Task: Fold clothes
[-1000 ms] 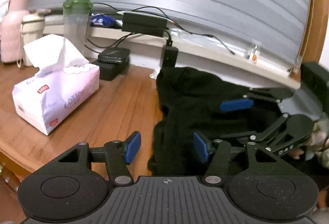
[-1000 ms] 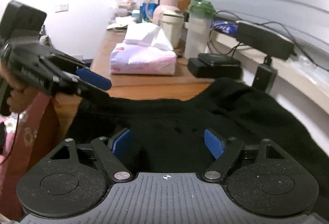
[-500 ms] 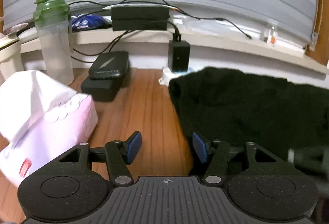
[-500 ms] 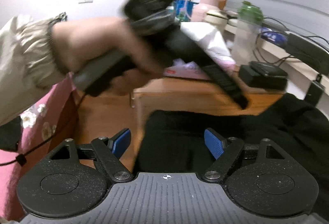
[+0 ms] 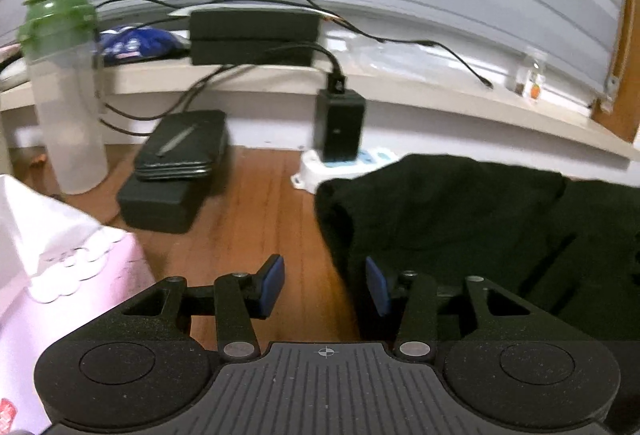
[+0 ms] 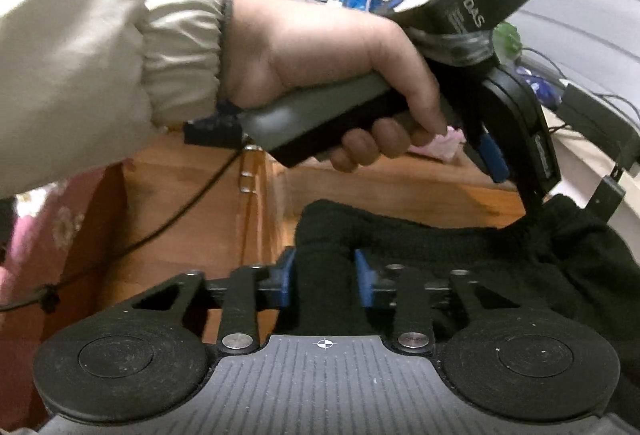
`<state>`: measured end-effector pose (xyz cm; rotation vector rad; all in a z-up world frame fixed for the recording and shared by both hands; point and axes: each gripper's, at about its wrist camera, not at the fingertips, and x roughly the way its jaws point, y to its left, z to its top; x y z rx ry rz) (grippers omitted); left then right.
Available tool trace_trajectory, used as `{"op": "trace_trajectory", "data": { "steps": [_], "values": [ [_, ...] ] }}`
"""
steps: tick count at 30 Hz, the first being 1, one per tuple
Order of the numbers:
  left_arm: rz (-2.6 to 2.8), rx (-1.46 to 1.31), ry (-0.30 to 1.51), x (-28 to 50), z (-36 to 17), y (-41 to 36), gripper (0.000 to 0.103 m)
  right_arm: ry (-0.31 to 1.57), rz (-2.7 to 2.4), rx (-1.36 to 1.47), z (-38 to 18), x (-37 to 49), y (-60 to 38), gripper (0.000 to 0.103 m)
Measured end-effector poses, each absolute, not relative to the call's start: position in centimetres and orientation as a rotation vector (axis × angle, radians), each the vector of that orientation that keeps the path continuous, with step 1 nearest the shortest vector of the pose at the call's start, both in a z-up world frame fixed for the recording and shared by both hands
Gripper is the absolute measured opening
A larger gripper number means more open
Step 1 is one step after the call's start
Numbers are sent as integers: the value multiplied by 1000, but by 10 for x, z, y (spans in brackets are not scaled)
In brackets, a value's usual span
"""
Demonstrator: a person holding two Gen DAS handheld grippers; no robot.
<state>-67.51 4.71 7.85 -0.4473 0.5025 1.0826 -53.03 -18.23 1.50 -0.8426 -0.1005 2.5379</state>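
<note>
A matt black knitted cloth garment [image 5: 460, 219] is seen on the desk [image 5: 256, 211] of warm, smooth wood. The claws are of matt black plastic with blue pads [image 6: 362, 277]. A frosted plastic bottle [image 5: 66, 123] is topped in green.

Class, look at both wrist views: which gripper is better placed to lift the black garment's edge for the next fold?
Right. The right gripper is closing on the black garment; the left gripper, also closing, has only wood between its pads.

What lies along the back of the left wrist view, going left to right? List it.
Green-lidded clear plastic bottle → flat black boxes stacked on the wooden table → black plug-in adapter → black garment.
</note>
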Motion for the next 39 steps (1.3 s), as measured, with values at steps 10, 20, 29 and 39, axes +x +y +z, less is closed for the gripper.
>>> {"op": "trace_trajectory", "data": {
  "steps": [10, 20, 29, 39],
  "values": [
    [1081, -399, 565, -655, 63, 46, 49, 61, 2720, -824, 46, -494, -203, 17],
    [1008, -684, 368, -686, 70, 62, 48, 17, 2699, -891, 37, -512, -219, 16],
    [1095, -447, 256, -661, 99, 48, 23, 0, 2709, -843, 48, -515, -230, 14],
    [1116, -632, 443, -666, 70, 69, 49, -6, 2713, -890, 35, -526, -230, 11]
  ]
}}
